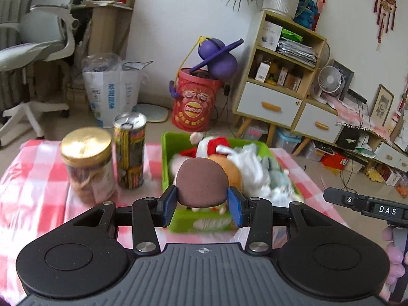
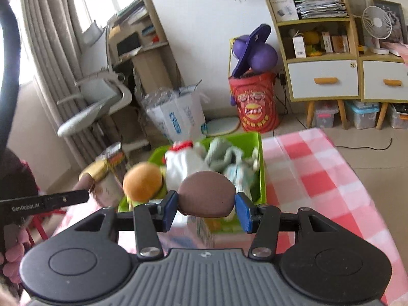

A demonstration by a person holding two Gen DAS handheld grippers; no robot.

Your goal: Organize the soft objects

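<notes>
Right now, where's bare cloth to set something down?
Open checked tablecloth right of the green bin, out to the table edge. Left of the bin it's crowded: jar and can side by side. The bin itself is piled with plush toys.

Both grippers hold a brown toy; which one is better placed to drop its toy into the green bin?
Right, narrowly. The right gripper holds its brown toy facing the middle of the green bin; the left gripper sits nearer the bin's left wall, beside the can.
</notes>
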